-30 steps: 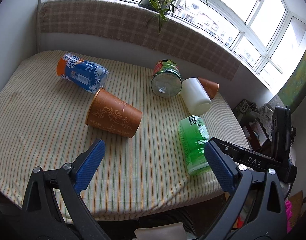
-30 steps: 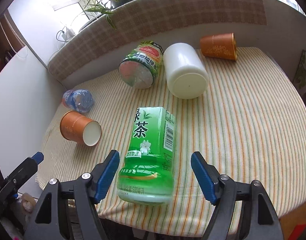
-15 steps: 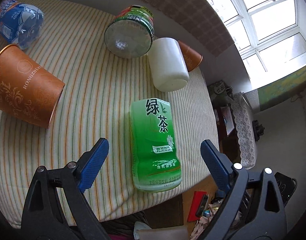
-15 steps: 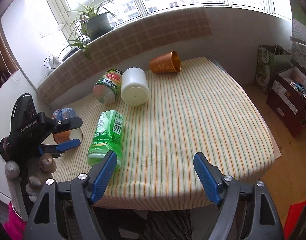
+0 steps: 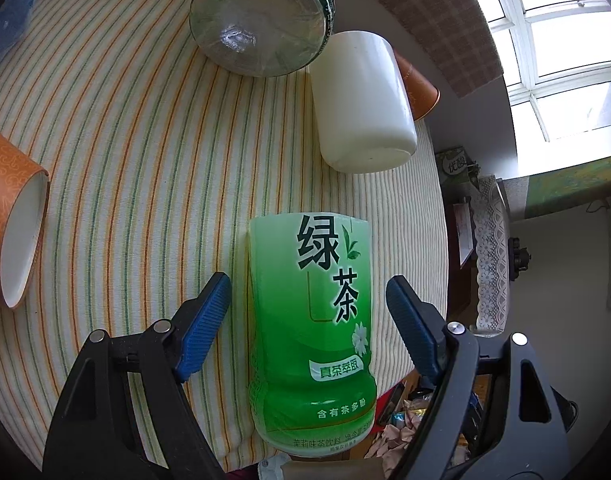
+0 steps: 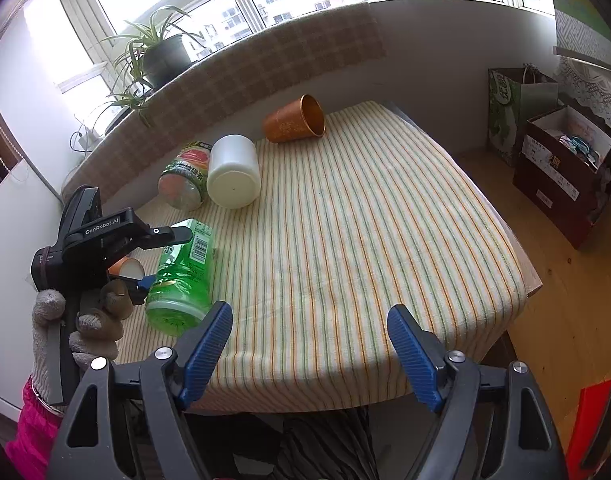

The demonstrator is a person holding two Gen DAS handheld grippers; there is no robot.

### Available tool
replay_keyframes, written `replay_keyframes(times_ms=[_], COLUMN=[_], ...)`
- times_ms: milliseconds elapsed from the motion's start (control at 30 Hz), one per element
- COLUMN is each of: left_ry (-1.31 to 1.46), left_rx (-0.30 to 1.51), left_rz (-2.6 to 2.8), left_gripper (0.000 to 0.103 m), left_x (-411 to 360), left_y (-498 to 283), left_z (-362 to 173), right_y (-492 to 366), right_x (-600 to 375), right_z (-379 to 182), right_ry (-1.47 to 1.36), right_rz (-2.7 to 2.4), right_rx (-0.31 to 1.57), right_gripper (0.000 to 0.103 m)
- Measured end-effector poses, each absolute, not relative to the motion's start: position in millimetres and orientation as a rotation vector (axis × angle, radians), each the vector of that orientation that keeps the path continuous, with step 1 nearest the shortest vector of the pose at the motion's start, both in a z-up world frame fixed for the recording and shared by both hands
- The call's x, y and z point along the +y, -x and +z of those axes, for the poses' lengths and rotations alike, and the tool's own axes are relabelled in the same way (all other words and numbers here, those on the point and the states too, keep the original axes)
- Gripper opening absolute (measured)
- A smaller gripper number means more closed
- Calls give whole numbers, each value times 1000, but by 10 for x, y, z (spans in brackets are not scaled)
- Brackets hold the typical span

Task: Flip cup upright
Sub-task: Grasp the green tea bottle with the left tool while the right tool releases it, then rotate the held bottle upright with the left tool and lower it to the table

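- Striped desk (image 6: 345,220) under bright windows.
- Left tool (image 5: 307,312) open, straddling green tea bottle (image 5: 311,332); right tool (image 6: 309,344) open, empty.
- Risk: gripping near the desk edge, rolling the bottle off.

On the tabletop (image 6: 385,208), a tea bottle (image 5: 311,332) lies between the left tongs' (image 5: 307,320) spread fingers; a jar (image 5: 361,100) and can (image 5: 261,20) lie behind it, cups (image 6: 295,120) at far edges.
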State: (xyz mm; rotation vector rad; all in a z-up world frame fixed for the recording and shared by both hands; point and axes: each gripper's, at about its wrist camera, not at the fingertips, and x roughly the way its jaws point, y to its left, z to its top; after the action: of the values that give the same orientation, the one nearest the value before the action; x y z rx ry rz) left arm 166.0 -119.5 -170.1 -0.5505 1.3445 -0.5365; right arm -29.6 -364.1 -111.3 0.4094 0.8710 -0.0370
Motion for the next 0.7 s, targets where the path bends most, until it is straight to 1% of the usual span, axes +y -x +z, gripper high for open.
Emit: replay_keyframes(times_ms=[67, 133, 167, 400, 700], left_ry=[539, 529, 526, 498, 362], left_rx=[1345, 1346, 1346, 1305, 1150], left_rz=[-534, -531, -534, -522, -509], left_gripper=[78, 67, 63, 63, 58], left_x=[-1217, -1234, -1236, -1232, -1224], left_y=[-1661, -1670, -1666, -1619, -1440], left_z=[-1705, -1709, -1712, -1652, -1318], right_y=[295, 292, 291, 278, 243], right_x=[-3644, -3650, -3656, -3653, -3597], right_z=[-1129, -1145, -1152, -1170, -1190], right_ry=[-409, -413, -416, -415, -410], right_rz=[-39, -46, -47, -54, -39], right_rx=[874, 877, 879, 887, 893], right_gripper=[82, 82, 82, 82, 82])
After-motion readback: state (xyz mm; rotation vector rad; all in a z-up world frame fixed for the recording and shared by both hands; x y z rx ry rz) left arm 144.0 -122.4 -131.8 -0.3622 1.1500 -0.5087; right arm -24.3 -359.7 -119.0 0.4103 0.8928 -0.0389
